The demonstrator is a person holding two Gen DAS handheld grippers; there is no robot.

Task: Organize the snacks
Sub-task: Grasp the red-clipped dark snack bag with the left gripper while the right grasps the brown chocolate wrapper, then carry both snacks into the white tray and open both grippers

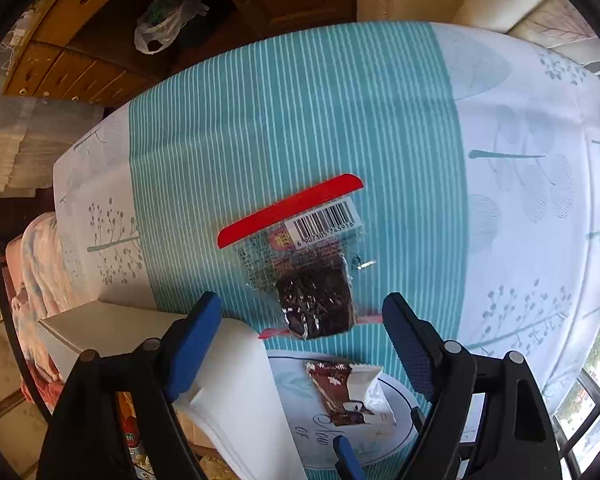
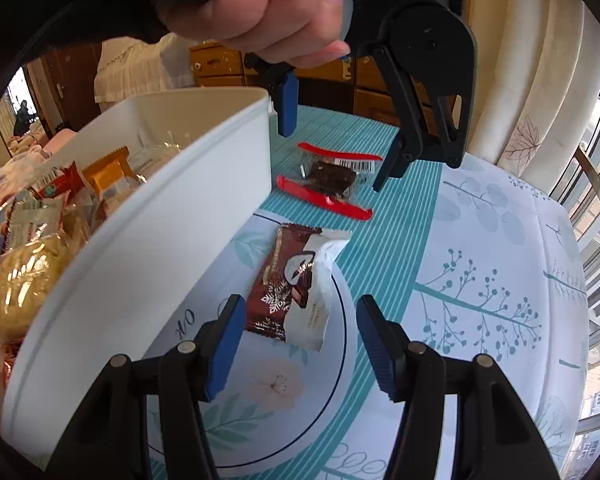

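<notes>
Left wrist view: looks steeply down along its own two fingers (image 1: 208, 344) from close above the table (image 1: 300, 120), with a clear packet (image 1: 300, 264) ahead between them and cupboards beyond. Right wrist view: looks obliquely down from nearer the table edge, close over a brown wrapper (image 2: 296, 280), with a white bin (image 2: 172, 216) at its left and windows at its right. Both views share the packet, the wrapper (image 1: 348, 392), the bin's corner (image 1: 228, 360) and the striped cloth; the right view also takes in the left gripper (image 2: 336, 156) and the hand (image 2: 260, 12) holding it.

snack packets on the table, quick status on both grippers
Left gripper open over the red-edged clear packet. Right gripper open over the brown-and-white packet. Neither packet touched yet. White bin close alongside, already holding snacks.
</notes>
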